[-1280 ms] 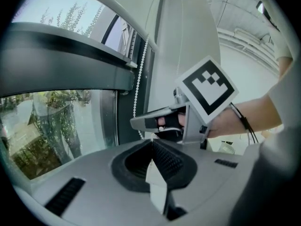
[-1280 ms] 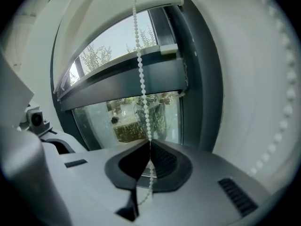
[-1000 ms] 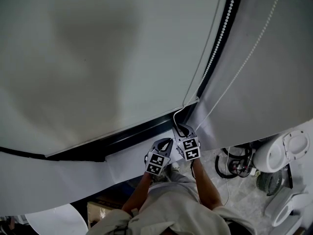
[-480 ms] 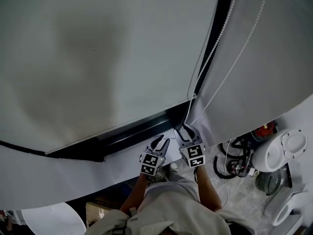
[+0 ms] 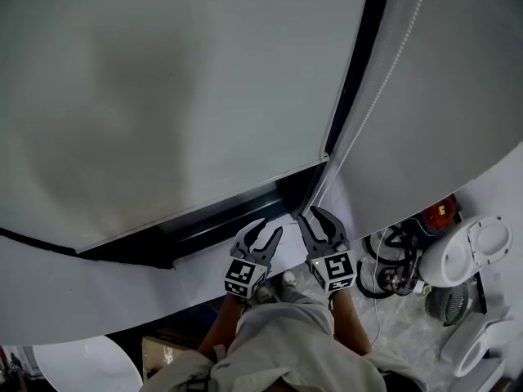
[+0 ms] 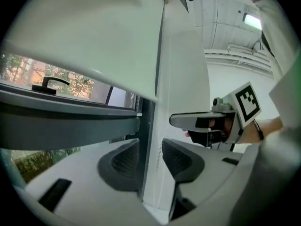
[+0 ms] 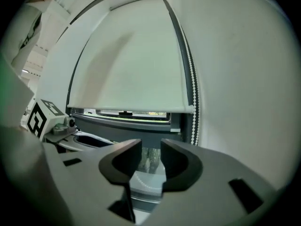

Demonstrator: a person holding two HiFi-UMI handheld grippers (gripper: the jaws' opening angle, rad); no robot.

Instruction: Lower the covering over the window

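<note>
The white roller blind (image 5: 180, 96) covers most of the window; its bottom bar (image 7: 131, 108) hangs just above the dark frame (image 5: 237, 219), leaving a narrow strip of glass. The bead chain (image 5: 384, 80) runs down the right side to the sill. My left gripper (image 5: 268, 229) is open, its jaws just having been opening; the thin chain (image 6: 158, 160) passes between them, untouched by the pads. My right gripper (image 5: 315, 213) sits beside it, open, its jaws just having been closing slightly; a stretch of chain (image 7: 143, 185) shows below the gap, not pinched.
A window handle (image 6: 51, 82) and greenery show through the uncovered strip. A second white blind (image 5: 458, 96) hangs at the right. On the floor at the right stand a white toilet (image 5: 474, 251), coiled cables (image 5: 392, 272) and a red item (image 5: 441, 211). A round white table (image 5: 90, 370) sits bottom left.
Both grippers have spread their jaws wider and drawn nearer the head camera, slightly away from the sill. The blind's bottom bar stays where it was.
</note>
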